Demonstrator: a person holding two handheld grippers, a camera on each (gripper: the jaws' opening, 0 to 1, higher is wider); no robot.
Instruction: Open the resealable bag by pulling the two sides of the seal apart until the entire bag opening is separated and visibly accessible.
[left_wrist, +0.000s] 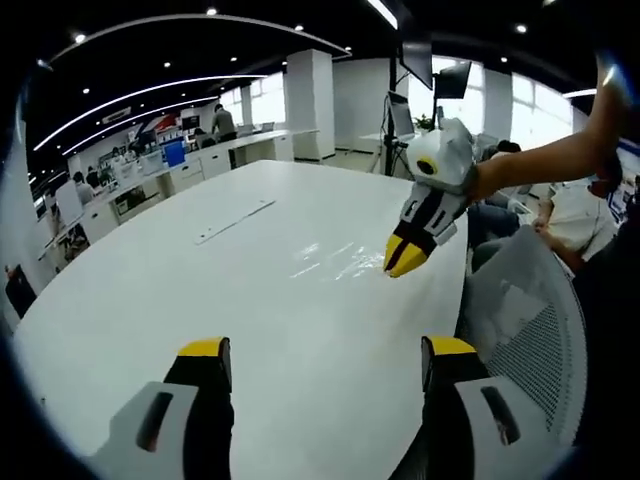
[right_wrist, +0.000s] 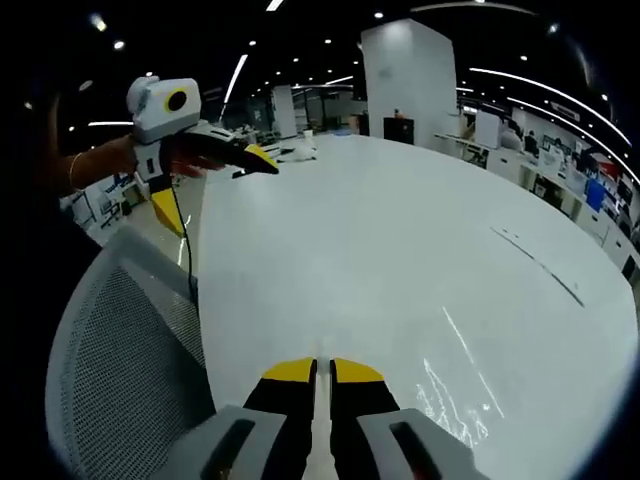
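The clear resealable bag (left_wrist: 330, 258) is barely discernible on the white table (left_wrist: 200, 300). Left gripper (left_wrist: 325, 350) jaws apart; right gripper (right_wrist: 315, 368) jaws nearly together, empty.

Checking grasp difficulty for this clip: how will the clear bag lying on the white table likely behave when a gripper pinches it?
The bag lies flat and wrinkled on the table, so it is probably thin, floppy and light. Its glossy glare suggests slippery film, likely hard to pinch.

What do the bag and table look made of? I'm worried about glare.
The bag looks like thin clear plastic film: see-through, with glossy wrinkle highlights. The table seems a smooth white laminate or painted top, with a soft sheen; exact material unclear.
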